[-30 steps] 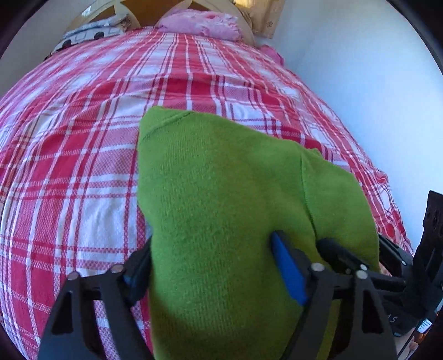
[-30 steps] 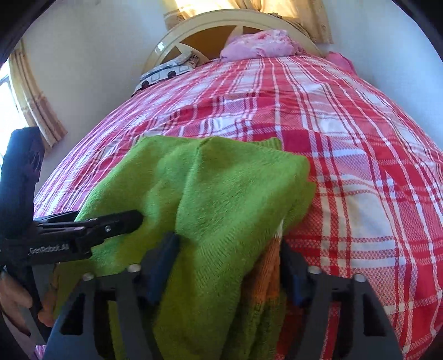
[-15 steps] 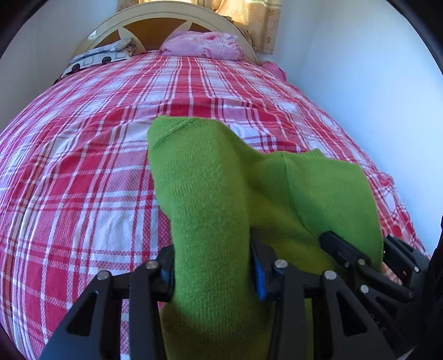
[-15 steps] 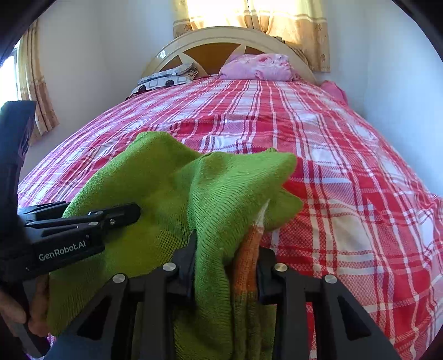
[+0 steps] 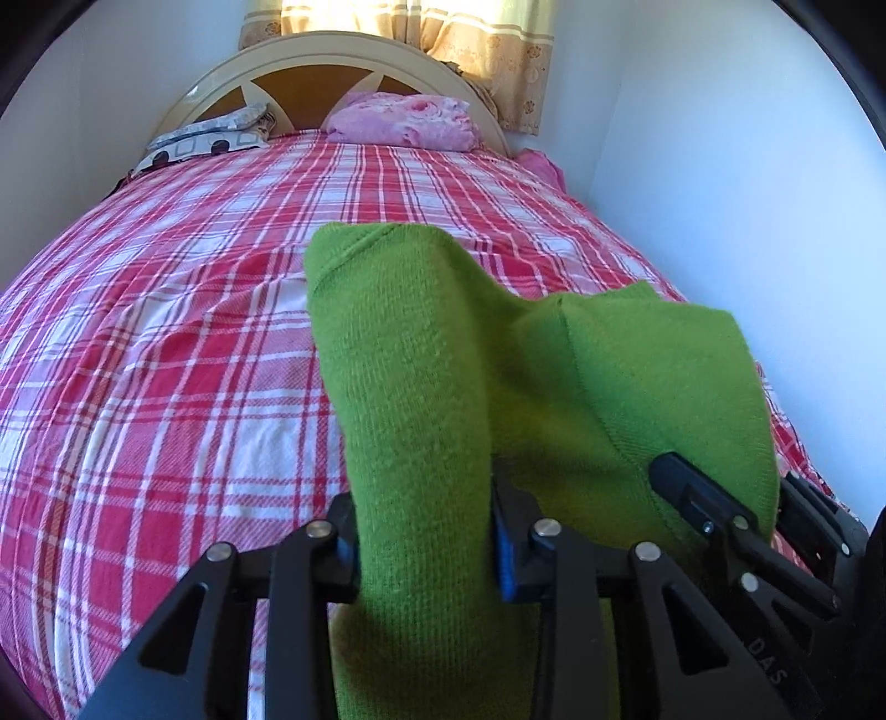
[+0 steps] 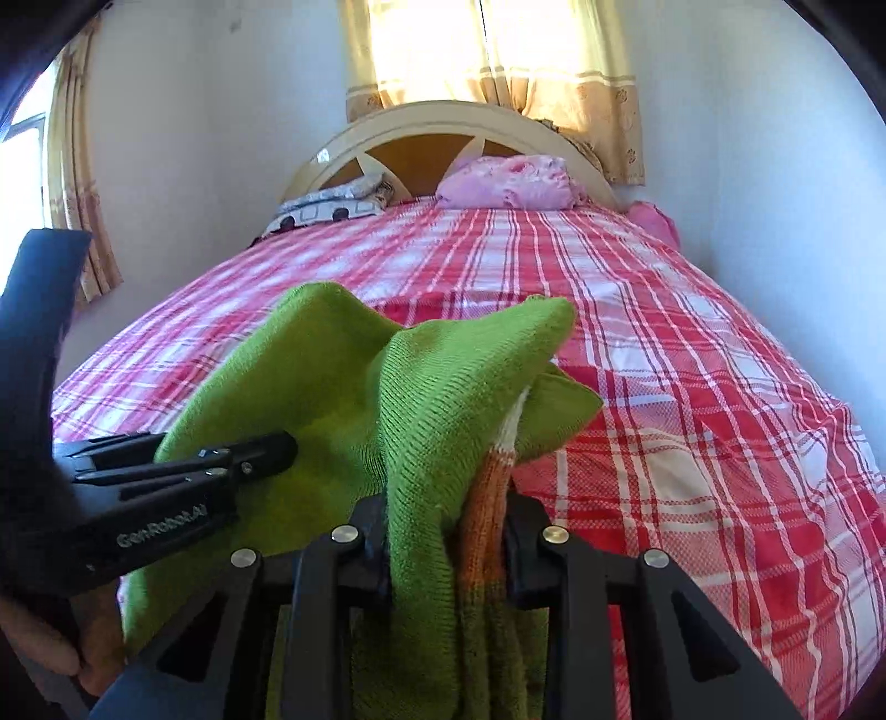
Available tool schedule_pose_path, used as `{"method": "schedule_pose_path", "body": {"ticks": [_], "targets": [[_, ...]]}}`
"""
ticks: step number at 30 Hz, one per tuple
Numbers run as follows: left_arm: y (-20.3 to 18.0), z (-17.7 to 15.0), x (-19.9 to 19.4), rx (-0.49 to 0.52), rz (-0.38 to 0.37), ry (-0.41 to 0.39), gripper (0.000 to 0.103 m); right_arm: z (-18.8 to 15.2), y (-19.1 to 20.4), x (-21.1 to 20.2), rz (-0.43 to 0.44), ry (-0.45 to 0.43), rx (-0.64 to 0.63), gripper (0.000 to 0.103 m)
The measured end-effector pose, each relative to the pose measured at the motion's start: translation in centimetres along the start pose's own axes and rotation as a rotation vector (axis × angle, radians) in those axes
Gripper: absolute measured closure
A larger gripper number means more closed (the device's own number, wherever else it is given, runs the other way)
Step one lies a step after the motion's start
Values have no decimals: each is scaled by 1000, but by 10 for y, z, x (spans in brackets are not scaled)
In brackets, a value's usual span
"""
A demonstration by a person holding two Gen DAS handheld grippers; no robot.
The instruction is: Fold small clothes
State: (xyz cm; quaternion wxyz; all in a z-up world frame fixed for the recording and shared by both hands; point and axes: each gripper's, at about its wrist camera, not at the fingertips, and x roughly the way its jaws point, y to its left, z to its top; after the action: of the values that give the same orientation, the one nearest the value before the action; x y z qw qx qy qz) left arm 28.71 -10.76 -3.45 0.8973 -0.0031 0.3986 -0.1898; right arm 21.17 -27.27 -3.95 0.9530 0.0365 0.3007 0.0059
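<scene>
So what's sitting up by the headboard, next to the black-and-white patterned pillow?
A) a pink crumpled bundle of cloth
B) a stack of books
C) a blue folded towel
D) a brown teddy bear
A: a pink crumpled bundle lies at the head of the bed, just right of the patterned pillow and below the headboard.

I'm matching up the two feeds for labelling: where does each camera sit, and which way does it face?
Left wrist: on the left gripper, facing up the plaid bed to the headboard; its jaws are closing on the green sweater; the right gripper shows at right.
Right wrist: on the right gripper, same heading; its jaws are closing on the sweater; the left gripper and fingers show at left.
Shared: sweater, bed, headboard, pink pillow, curtain.
</scene>
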Motion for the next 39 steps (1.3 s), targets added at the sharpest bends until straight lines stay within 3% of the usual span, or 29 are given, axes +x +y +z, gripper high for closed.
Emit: {"method": "schedule_pose_path", "body": {"ticks": [9, 39], "targets": [[18, -12, -33, 11, 58, -37, 69, -5, 31, -23, 39, -18, 10, 74], [160, -57, -104, -191, 295, -80, 69, -7, 193, -20, 312, -13, -83, 75]]}}
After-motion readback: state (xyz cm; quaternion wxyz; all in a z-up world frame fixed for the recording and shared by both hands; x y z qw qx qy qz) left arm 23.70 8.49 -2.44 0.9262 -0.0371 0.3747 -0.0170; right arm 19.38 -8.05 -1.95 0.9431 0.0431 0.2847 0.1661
